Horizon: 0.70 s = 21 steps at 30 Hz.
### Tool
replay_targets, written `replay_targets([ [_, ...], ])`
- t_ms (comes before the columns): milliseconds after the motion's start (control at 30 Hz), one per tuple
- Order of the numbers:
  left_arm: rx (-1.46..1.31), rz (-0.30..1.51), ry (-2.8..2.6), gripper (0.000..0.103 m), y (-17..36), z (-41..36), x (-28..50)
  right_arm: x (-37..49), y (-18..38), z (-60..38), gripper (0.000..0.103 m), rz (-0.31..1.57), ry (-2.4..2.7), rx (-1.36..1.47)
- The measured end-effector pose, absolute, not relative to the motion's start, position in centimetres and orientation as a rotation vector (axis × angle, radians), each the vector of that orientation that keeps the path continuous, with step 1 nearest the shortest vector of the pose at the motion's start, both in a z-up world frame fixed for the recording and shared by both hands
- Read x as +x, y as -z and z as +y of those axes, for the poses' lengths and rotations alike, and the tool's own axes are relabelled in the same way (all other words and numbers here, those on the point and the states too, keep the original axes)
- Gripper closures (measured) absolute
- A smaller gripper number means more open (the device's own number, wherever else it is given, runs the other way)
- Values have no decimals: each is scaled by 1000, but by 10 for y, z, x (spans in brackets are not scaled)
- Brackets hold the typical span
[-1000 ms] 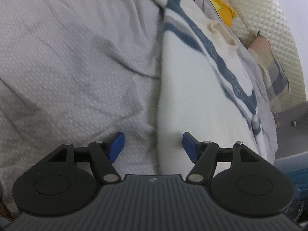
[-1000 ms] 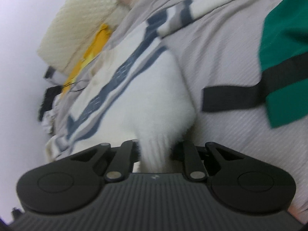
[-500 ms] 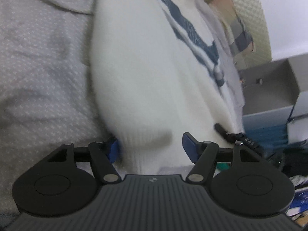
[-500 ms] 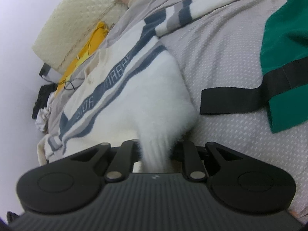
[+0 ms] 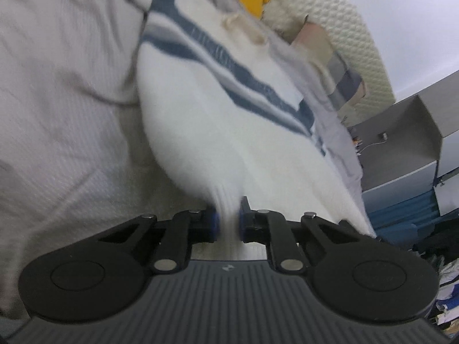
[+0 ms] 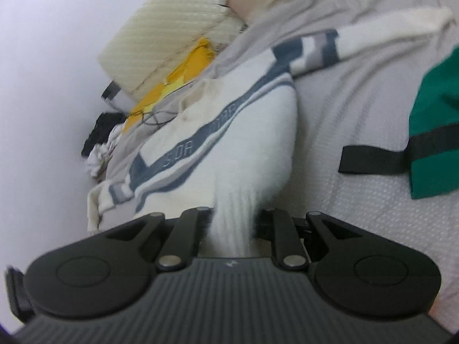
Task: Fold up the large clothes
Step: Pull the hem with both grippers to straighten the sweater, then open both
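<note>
From the left wrist view, the left gripper (image 5: 228,223) has its two fingers pressed together on the ribbed hem of the white sweater (image 5: 218,120). The sweater lies flat on the grey bedspread (image 5: 63,91), with its body reaching away from the fingers toward the cream collar and the quilted headboard (image 5: 338,20). The picture is blurred, so the small details are not sure. The step in hand seems to be the taking of the bottom hem at two corners — the start of a fold, I judge.

From the right wrist view, the right gripper (image 6: 233,223) also has its fingers clamped on the hem of the same sweater (image 6: 243,143), where the knit is gathered into a narrow ribbed bunch. The knit looks thick, soft and fluffy, with blue and grey stripes across the chest and on the sleeve (image 6: 373,31), which lies stretched out on the bedspread (image 6: 344,109). A green garment (image 6: 433,132) with a black band lies well apart, to the right.

The next move probably calls for lifting both corners together and carrying the hem toward the collar — evenly, because such soft knit sags and slips easily between the two holds.
</note>
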<state>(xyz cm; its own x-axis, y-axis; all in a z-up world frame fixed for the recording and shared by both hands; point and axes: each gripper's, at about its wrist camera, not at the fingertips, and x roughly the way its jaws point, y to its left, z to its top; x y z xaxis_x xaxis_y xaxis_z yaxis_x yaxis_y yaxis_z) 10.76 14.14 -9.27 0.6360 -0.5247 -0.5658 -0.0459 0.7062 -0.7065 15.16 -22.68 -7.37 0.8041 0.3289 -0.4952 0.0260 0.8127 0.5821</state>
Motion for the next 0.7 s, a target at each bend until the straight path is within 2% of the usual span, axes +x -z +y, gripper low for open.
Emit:
replay_targets([
  [267, -580, 908, 241, 89, 44, 161, 81, 117, 55, -191, 87, 684, -239, 441],
  [467, -484, 1047, 161, 88, 69, 155, 82, 116, 83, -174, 86, 826, -193, 356],
  [600, -476, 1046, 153, 87, 77, 154, 80, 115, 84, -172, 83, 846, -187, 362],
  [633, -474, 1042, 149, 84, 77, 153, 79, 114, 82, -173, 82, 841, -188, 368],
  [667, -462, 1037, 146, 74, 75, 153, 78, 112, 81, -175, 80, 839, -190, 371],
  [700, -441, 1034, 140, 68, 73, 151, 76, 110, 81, -175, 73, 842, -186, 368],
])
